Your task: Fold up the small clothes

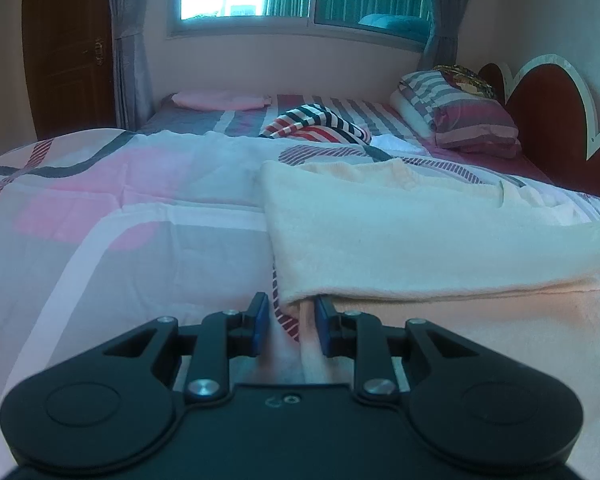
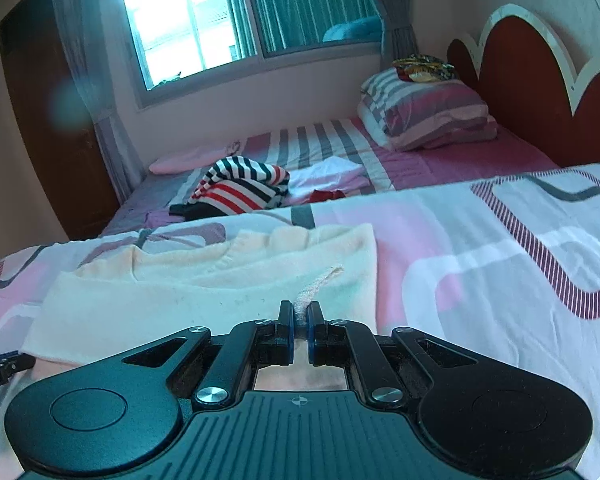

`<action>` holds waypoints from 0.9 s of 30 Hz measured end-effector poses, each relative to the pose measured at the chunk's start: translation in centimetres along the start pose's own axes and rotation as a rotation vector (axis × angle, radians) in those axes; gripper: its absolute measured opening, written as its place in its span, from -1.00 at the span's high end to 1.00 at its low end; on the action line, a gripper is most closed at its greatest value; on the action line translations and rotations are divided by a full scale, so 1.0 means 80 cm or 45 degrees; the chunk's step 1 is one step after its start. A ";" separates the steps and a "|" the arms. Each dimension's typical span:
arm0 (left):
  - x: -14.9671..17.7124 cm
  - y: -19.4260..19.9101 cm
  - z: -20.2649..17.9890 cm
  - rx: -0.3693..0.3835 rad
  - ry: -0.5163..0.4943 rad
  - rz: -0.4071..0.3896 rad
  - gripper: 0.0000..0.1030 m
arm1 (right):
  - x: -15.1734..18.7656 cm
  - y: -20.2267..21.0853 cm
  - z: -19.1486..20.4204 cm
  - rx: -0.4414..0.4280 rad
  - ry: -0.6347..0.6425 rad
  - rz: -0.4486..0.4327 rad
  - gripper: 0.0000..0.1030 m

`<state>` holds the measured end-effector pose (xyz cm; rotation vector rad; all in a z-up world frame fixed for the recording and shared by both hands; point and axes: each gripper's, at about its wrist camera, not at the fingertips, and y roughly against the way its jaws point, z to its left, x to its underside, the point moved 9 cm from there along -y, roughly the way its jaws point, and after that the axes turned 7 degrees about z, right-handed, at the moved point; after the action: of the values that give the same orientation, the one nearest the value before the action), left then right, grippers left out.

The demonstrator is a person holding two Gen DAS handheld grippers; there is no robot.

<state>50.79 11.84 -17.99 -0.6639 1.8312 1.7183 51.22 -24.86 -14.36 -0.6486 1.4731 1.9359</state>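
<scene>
A cream fleece garment point(image 1: 420, 240) lies partly folded on the patterned bedspread point(image 1: 120, 216). My left gripper point(image 1: 291, 300) sits at its near left corner. The jaws stand a little apart, both blue pad faces bare, with the corner of the folded layer and the bedspread between the fingertips. In the right wrist view the same garment point(image 2: 160, 292) spreads ahead and to the left. My right gripper point(image 2: 300, 312) is shut on a ribbed cream strip point(image 2: 320, 284) that runs up over the garment. The left gripper's tip point(image 2: 4, 364) shows at the left edge, by the garment's near corner.
Farther back on the bed lie a red, white and black striped garment point(image 1: 320, 124), a pink cloth point(image 1: 220, 100) and a white one point(image 2: 328, 176). Stacked pillows point(image 1: 460, 120) lean by the red headboard point(image 1: 548, 112). A window, curtains and a wooden door stand behind.
</scene>
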 end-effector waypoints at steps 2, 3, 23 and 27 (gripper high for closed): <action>0.001 0.000 0.000 0.001 0.000 0.002 0.53 | 0.004 -0.001 -0.003 -0.004 -0.014 0.006 0.90; 0.001 -0.001 0.000 0.001 0.000 0.003 0.53 | 0.006 -0.003 -0.004 -0.002 -0.013 0.011 0.90; -0.025 0.006 -0.052 0.063 -0.105 -0.052 -0.04 | 0.034 -0.015 0.041 -0.026 0.035 0.010 0.89; -0.009 -0.010 -0.053 0.064 -0.173 -0.009 -0.09 | 0.058 -0.040 0.038 0.053 0.098 0.061 0.90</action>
<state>51.65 7.51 -17.90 -0.5198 1.7695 1.6645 50.29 -20.49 -18.97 -0.6816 1.5857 1.9304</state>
